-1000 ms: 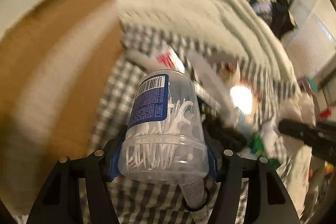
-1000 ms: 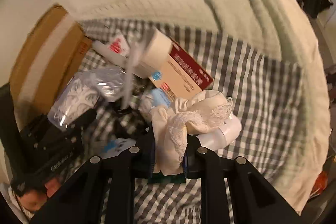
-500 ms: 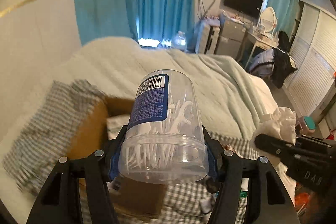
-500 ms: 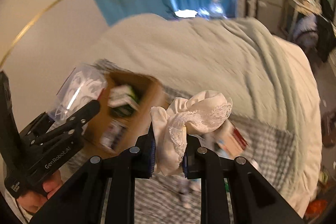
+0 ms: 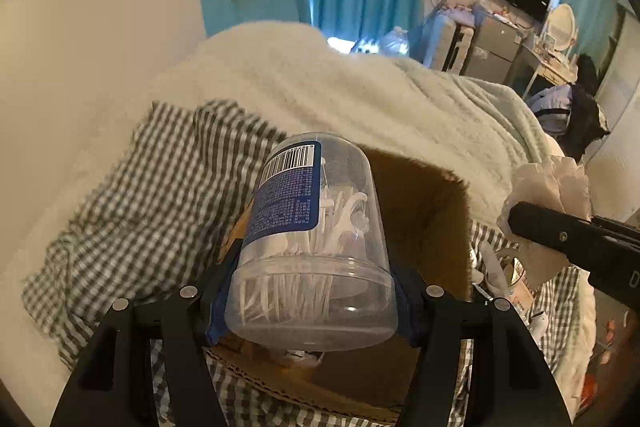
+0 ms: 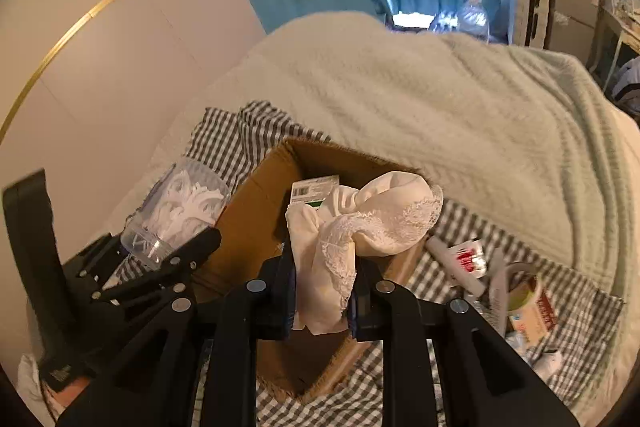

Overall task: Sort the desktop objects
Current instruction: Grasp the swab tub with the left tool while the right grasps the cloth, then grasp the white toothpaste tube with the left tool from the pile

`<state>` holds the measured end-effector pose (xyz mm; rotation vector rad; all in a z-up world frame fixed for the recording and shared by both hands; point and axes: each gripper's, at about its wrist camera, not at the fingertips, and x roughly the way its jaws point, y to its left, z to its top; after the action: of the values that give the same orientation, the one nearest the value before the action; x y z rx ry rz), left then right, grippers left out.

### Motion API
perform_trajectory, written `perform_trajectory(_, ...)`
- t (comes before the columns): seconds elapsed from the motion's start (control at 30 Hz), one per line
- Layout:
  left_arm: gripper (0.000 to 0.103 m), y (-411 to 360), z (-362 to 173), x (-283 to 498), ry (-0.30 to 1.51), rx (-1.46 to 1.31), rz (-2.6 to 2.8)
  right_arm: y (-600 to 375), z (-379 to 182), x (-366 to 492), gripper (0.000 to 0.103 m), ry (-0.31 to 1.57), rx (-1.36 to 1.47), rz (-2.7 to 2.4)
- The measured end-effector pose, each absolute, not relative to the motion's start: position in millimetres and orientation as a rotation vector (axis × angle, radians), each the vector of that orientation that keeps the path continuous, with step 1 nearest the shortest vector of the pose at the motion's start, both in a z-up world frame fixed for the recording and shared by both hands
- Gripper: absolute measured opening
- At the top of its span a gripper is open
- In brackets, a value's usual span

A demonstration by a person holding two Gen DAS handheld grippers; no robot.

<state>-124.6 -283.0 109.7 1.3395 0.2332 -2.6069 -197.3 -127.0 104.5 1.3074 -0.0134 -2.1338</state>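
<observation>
Left tool (image 5: 312,301) clamping barcode-labelled floss-pick jar (image 5: 310,247), right tool (image 6: 322,301) pinching lace cloth (image 6: 360,223), both above cardboard box (image 6: 256,223)

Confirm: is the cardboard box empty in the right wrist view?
No, a barcoded packet already lies inside the cardboard box, behind the lace cloth.

Bed covered by a pale green blanket (image 6: 460,107). A grey-and-white checked cloth (image 6: 452,223) is spread over the near part. On the cloth, an open cardboard box (image 6: 256,223) is set; to its right, a red-and-white tube (image 6: 460,259) and small packages (image 6: 528,307) are scattered.
</observation>
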Motion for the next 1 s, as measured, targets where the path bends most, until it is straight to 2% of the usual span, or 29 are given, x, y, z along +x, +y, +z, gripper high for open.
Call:
perform_trajectory(0.1, 0.064, -291, 103, -122, 0.291, 1.335, -2.599, -137, 96, -201, 0.019, -0.035, 1.317, -2.107)
perform_trajectory(0.17, 0.064, -294, 103, -122, 0.299, 1.325, -2.596, -140, 93, -201, 0.023, -0.04, 1.303, -2.112)
perform_trajectory(0.2, 0.064, -295, 104, -120, 0.295, 1.314, -2.602, -142, 91, -201, 0.028, -0.051, 1.298, -2.116)
perform_trajectory(0.23, 0.065, -296, 104, -119, 0.287, 1.305, -2.606, -143, 91, -201, 0.039, -0.069, 1.297, -2.113)
perform_trajectory(0.27, 0.066, -296, 105, -116, 0.278, 1.291, -2.609, -144, 93, -202, 0.046, -0.088, 1.292, -2.123)
perform_trajectory(0.3, 0.069, -296, 109, -115, 0.264, 1.269, -2.613, -143, 94, -202, 0.059, -0.106, 1.285, -2.137)
perform_trajectory(0.33, 0.086, -296, 111, -117, 0.25, 1.262, -2.611, -141, 97, -201, 0.063, -0.126, 1.278, -2.144)
perform_trajectory(0.37, 0.098, -295, 113, -115, 0.23, 1.248, -2.602, -138, 100, -201, 0.063, -0.14, 1.278, -2.148)
perform_trajectory(0.8, 0.098, -263, 136, -99, 0.237, 1.202, -2.663, -56, 136, -196, 0.063, -0.174, 1.232, -2.251)
perform_trajectory(1.0, 0.098, -225, 151, -86, 0.175, 1.053, -2.702, 4, 131, -196, 0.063, -0.115, 1.272, -2.331)
